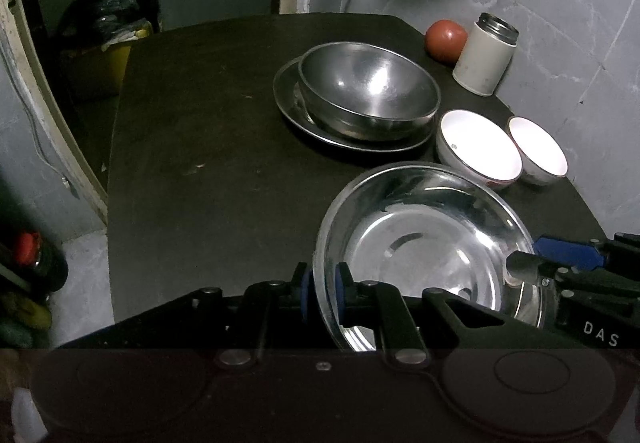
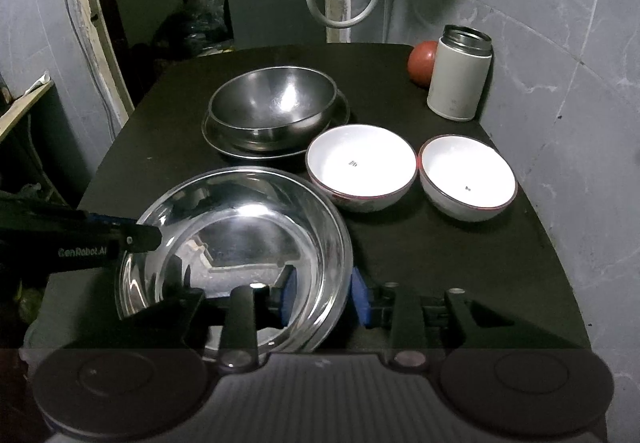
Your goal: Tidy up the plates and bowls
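Glass bowl [image 1: 432, 243] at near table [image 1: 200, 143] edge, left gripper [image 1: 323, 293] and right gripper [image 2: 324, 293] both clamped on opposite rims. Risk: slick glass slips if grippers pull unevenly; could strike white bowl [image 2: 362, 165] just beside.

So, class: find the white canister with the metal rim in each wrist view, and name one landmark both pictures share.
Left wrist view: the white canister stands upper right, near the table's far edge, with the red ball to its left.
Right wrist view: the canister stands upper right, with the ball again to its left.
Shared landmark: the steel bowl resting on a steel plate.
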